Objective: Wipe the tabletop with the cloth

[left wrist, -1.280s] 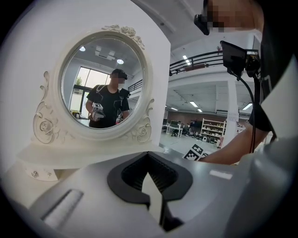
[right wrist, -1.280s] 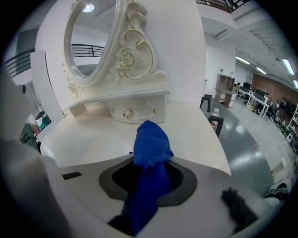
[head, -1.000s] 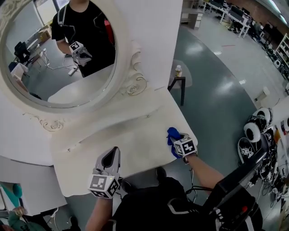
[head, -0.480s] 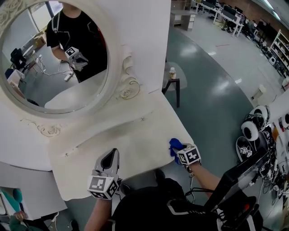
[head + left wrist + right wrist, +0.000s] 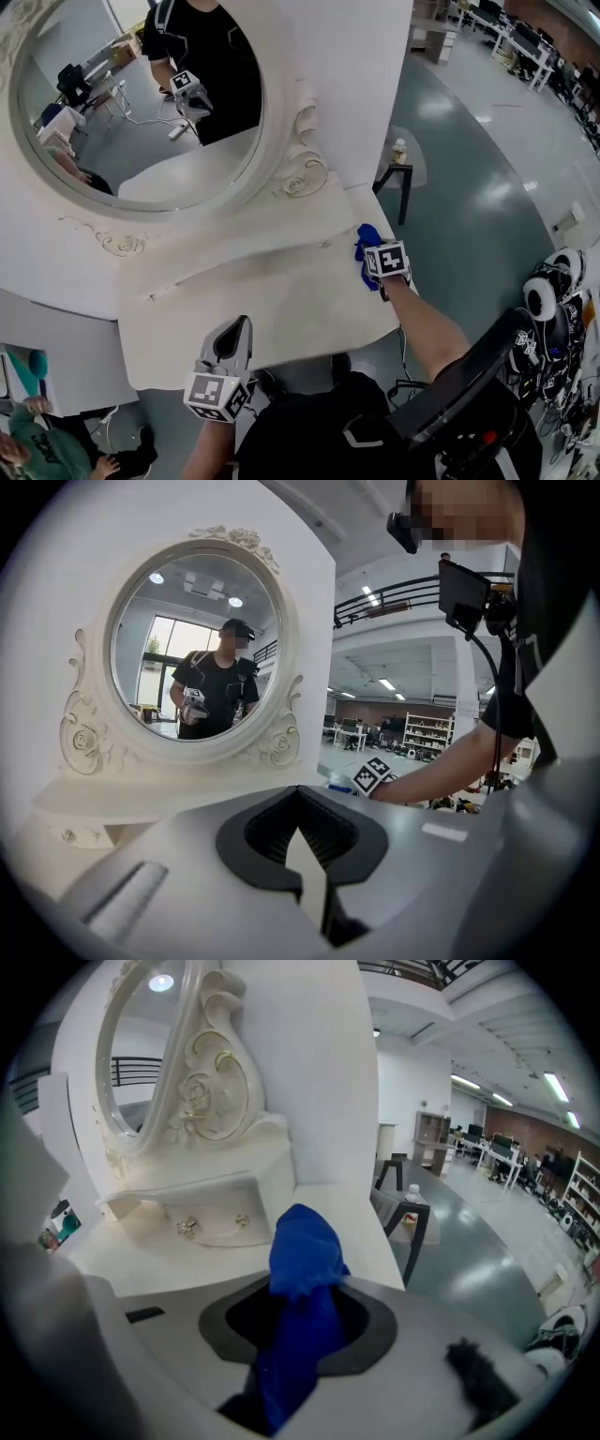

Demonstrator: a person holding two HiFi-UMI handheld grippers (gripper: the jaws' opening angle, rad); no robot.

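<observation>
Our right gripper [image 5: 371, 253] pinches the blue cloth [image 5: 364, 239] between its fingers at the 3 o'clock edge of the white tabletop [image 5: 253, 291], just below the round mirror [image 5: 141, 103]; we cannot tell whether the cloth touches the surface. Our left gripper [image 5: 233, 333] hangs over the 6 o'clock edge, its fingers pressed almost together with nothing between them.

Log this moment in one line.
right gripper: shut on cloth, tabletop right edge | left gripper: shut, empty, near front edge
</observation>
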